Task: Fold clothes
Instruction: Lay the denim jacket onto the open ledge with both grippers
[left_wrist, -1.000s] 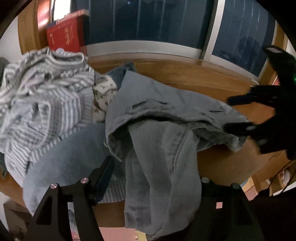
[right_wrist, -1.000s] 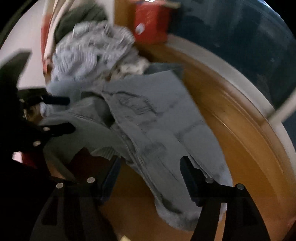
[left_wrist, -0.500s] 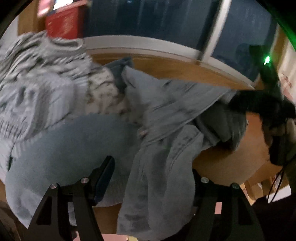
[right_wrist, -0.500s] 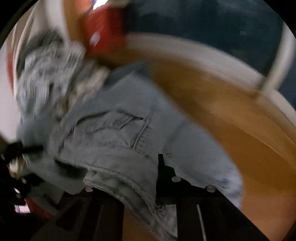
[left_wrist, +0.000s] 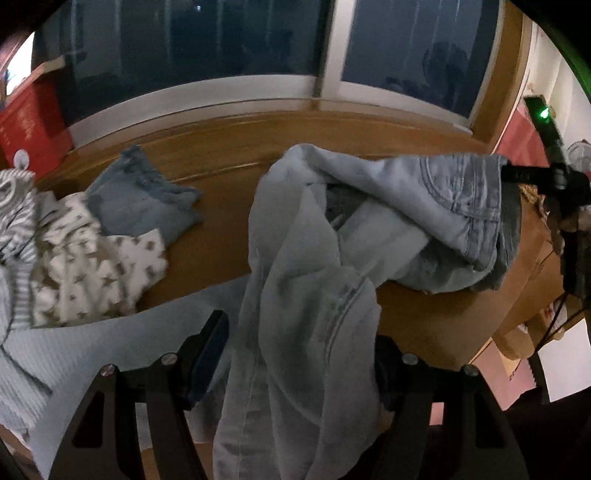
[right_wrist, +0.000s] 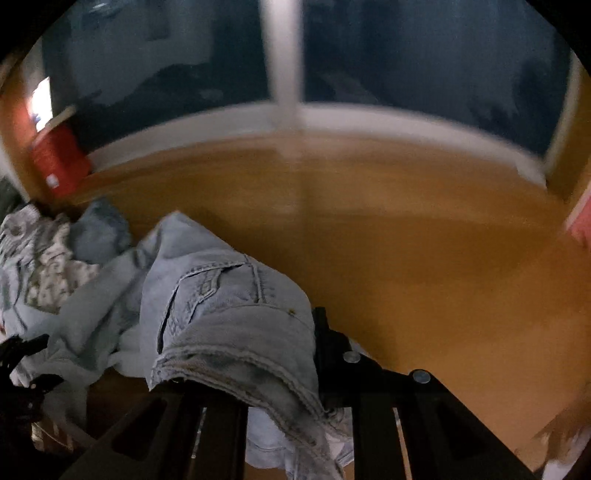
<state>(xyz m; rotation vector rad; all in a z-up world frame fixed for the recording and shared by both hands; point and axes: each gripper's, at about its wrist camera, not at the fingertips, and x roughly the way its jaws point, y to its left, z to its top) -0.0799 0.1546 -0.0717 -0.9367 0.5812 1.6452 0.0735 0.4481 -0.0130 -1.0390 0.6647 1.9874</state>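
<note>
Light blue jeans (left_wrist: 388, 206) lie bunched across the wooden table (left_wrist: 221, 140). One leg hangs between the wide-set fingers of my left gripper (left_wrist: 299, 332); a gap shows beside the left pad, so it is open. In the left wrist view my right gripper (left_wrist: 517, 175) grips the waistband at the far right. In the right wrist view the waistband and pocket of the jeans (right_wrist: 221, 295) drape over my right gripper (right_wrist: 251, 362). Its jaws are opening slightly with the denim still pinched between them.
A pile at the left holds a star-patterned garment (left_wrist: 92, 258), a striped garment (left_wrist: 14, 206), a frayed denim piece (left_wrist: 140, 199) and a pale blue ribbed cloth (left_wrist: 92, 354). A red box (left_wrist: 26, 125) stands by the dark window. Bare wood (right_wrist: 406, 240) stretches to the right.
My right gripper shut on the jeans' waistband and swung right, dragging the jeans off the pile. My left gripper moved right too, with the leg still between its fingers.
</note>
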